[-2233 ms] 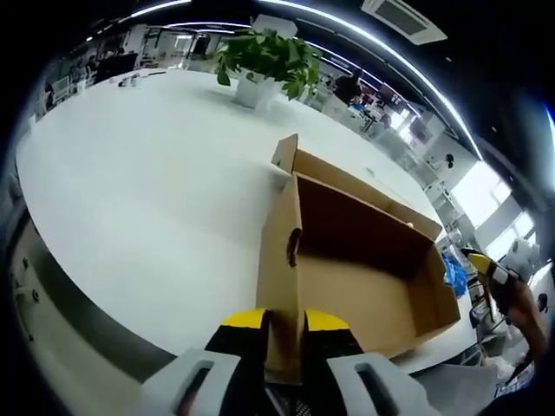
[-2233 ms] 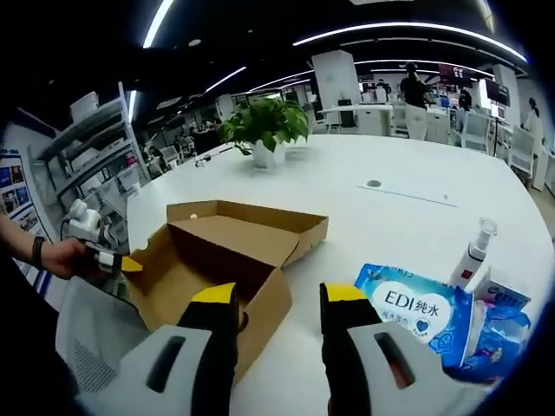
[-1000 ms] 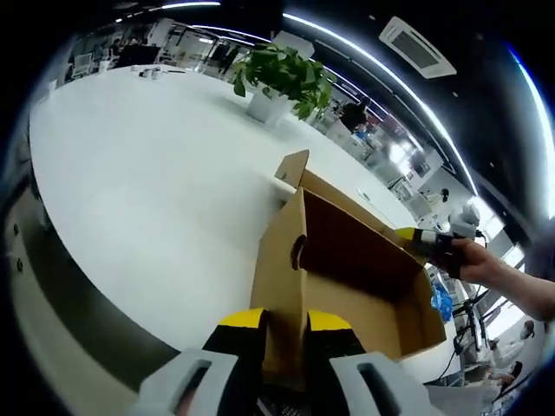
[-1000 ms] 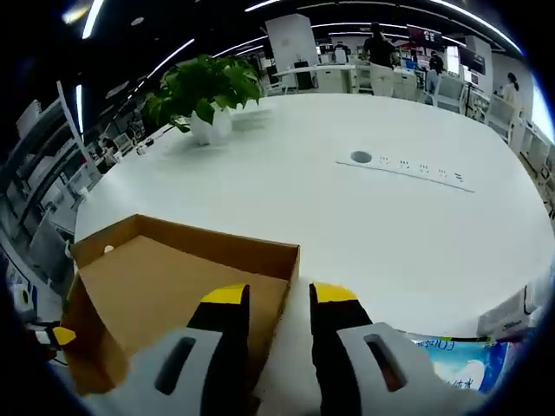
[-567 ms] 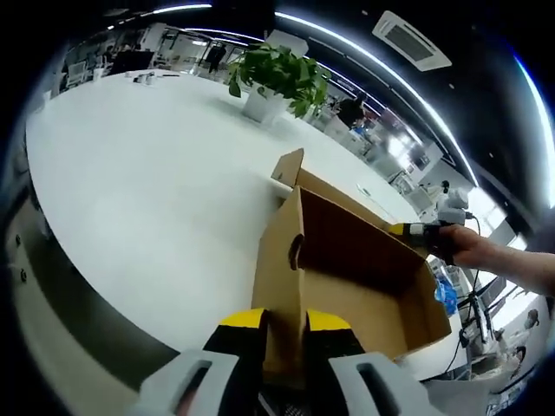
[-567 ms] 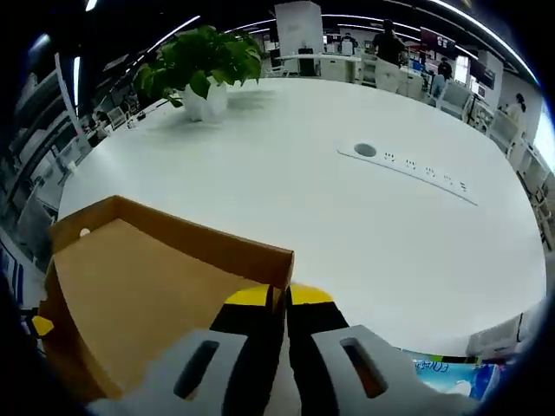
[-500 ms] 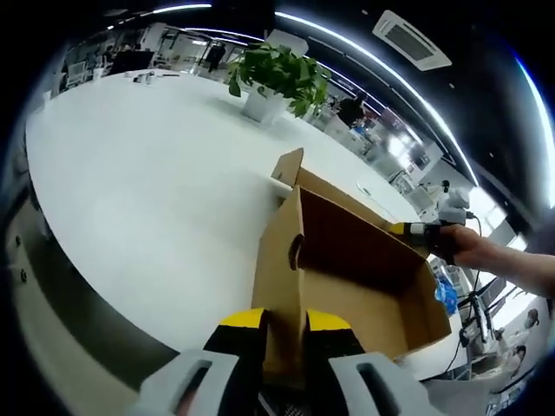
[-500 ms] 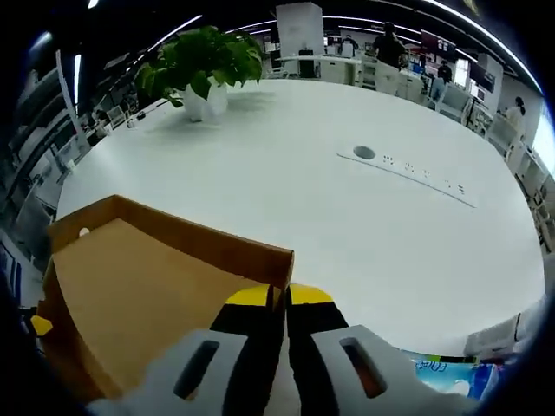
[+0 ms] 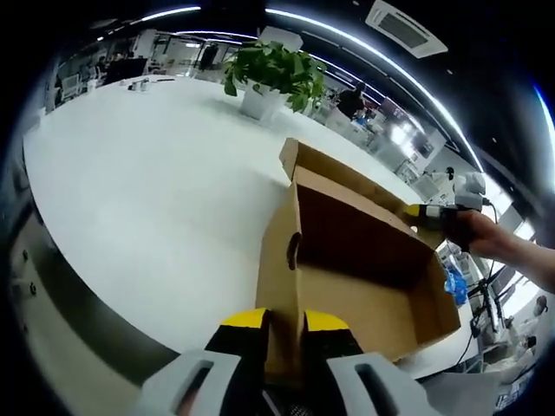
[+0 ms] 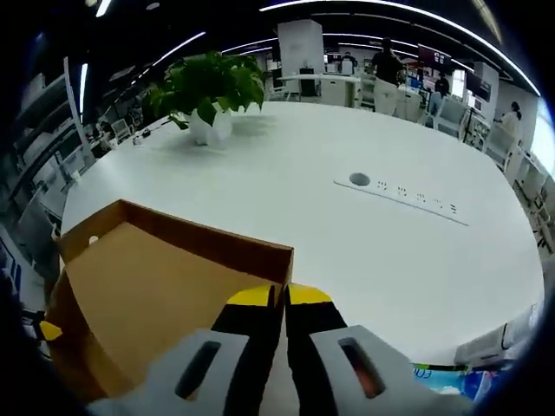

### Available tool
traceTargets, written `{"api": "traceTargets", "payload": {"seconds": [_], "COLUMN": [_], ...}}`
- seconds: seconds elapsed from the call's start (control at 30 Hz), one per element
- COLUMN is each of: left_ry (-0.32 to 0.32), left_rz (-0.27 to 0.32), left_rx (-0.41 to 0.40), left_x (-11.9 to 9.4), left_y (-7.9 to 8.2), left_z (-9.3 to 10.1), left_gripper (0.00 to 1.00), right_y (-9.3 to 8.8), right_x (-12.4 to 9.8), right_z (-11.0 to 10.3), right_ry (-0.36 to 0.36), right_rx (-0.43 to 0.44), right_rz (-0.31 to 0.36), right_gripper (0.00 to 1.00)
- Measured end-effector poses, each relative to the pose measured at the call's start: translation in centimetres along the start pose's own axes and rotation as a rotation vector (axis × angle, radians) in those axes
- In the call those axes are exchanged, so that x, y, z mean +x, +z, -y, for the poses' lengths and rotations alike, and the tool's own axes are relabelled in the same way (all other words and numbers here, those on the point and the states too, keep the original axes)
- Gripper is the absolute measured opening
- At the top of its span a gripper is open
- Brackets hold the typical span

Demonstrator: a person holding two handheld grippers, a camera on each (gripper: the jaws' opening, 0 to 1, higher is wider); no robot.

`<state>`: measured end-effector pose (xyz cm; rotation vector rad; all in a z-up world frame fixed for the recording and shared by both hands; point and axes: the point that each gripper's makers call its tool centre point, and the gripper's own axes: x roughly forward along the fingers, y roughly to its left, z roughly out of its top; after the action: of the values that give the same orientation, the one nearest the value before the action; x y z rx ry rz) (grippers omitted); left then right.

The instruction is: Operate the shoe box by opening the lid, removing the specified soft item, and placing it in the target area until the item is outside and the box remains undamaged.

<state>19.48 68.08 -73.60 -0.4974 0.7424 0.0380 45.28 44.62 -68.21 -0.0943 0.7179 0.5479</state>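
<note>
The brown cardboard shoe box lies open on the white table, and its inside looks bare. My left gripper is shut on the box's near end wall, just below the finger hole. In the left gripper view, my right gripper, held by a hand, pinches the box's far long wall. In the right gripper view, the right gripper is shut on that wall's top edge near a corner of the box. A blue soft tissue pack lies on the table outside the box, by the right gripper.
A potted green plant stands on the table beyond the box; the right gripper view shows the plant at the upper left. A socket strip is set into the tabletop. The table's edge runs close under the left gripper. Desks and people stand far behind.
The right gripper came from beside the tissue pack to the box's far wall and shut on its edge. The left gripper kept its hold on the near end wall.
</note>
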Motion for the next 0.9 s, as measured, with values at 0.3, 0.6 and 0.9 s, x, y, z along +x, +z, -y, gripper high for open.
{"api": "traceTargets", "payload": {"seconds": [0.3, 0.6, 0.9], "left_ry": [0.016, 0.020, 0.017], "left_rz": [-0.011, -0.007, -0.003], "left_rx": [0.011, 0.014, 0.008], "left_x": [0.6, 1.3, 2.1], "left_y": [0.6, 1.2, 1.8], "left_z": [0.0, 0.4, 0.7], "left_gripper": [0.12, 0.12, 0.13], "right_y": [2.9, 5.8, 6.4], "right_x": [-0.2, -2.7, -5.7], "right_z": [1.0, 0.8, 0.1], "right_ry": [0.000, 0.001, -0.006], "right_rx": [-0.046, -0.104, -0.147], "right_rz": [0.085, 0.198, 0.250], "right_gripper": [0.02, 0.01, 0.00]}}
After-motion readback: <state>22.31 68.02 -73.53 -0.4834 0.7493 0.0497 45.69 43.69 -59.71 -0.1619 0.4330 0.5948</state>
